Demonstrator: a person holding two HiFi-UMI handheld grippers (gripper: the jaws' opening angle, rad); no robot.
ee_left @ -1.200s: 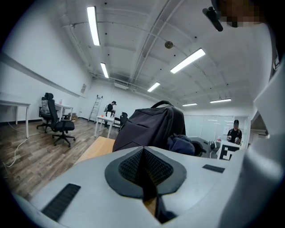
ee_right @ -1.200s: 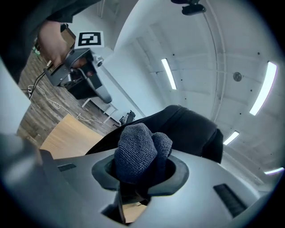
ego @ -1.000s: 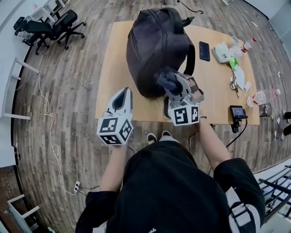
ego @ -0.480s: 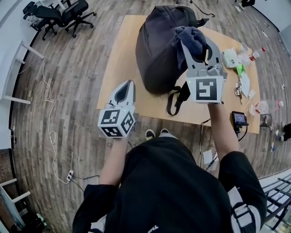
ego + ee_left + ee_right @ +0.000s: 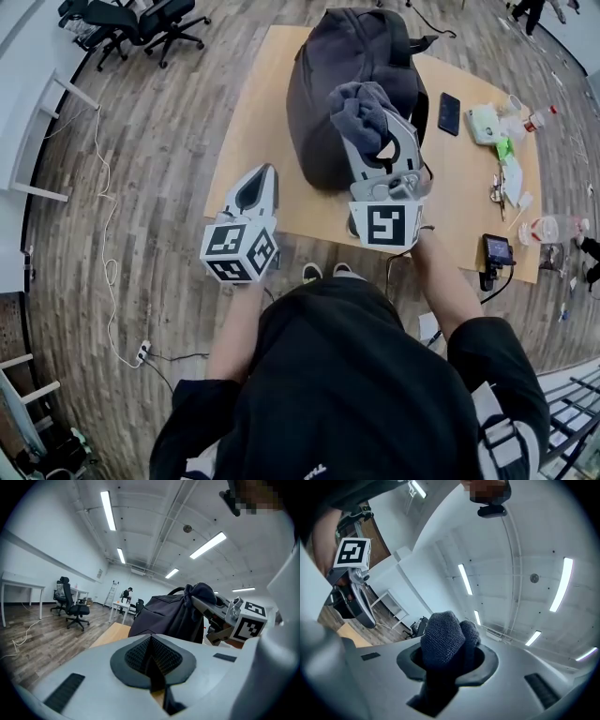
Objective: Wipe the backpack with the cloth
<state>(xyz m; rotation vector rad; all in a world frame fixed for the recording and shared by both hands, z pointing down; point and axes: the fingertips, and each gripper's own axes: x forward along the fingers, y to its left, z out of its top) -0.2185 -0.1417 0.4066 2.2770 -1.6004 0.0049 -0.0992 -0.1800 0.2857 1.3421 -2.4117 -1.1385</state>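
- While I look steeply down, my black top point(image 5: 347, 375) fills the bottom of the head view, and both forearms reach up the frame from it.
- My left gripper point(image 5: 265, 178) sits left of centre, its tip in front of the lower left corner of the table point(image 5: 246, 141). Its jaws are pressed fully together with nothing between them.
- My right gripper point(image 5: 380, 141) sits just right of centre and higher in the frame. Its jaws are partly closed and clamped on the cloth point(image 5: 359, 105), a dark blue-grey wad that bulges out past the pads.
- That cloth shows in front of the right half of the backpack point(image 5: 319, 94). Whether it touches the fabric I cannot tell.
- Dark and bulky, the backpack rests on the light wooden table in the upper centre of the frame, taking up much of the table's left half.
- Right of the backpack, a black phone point(image 5: 449, 113) lies flat on the table.
- Further right, toward the table's right edge, lies a scatter of small items point(image 5: 502, 141) too small to name.
- At the upper left corner, black office chairs point(image 5: 141, 17) stand on the wooden floor point(image 5: 141, 141), well apart from the table.
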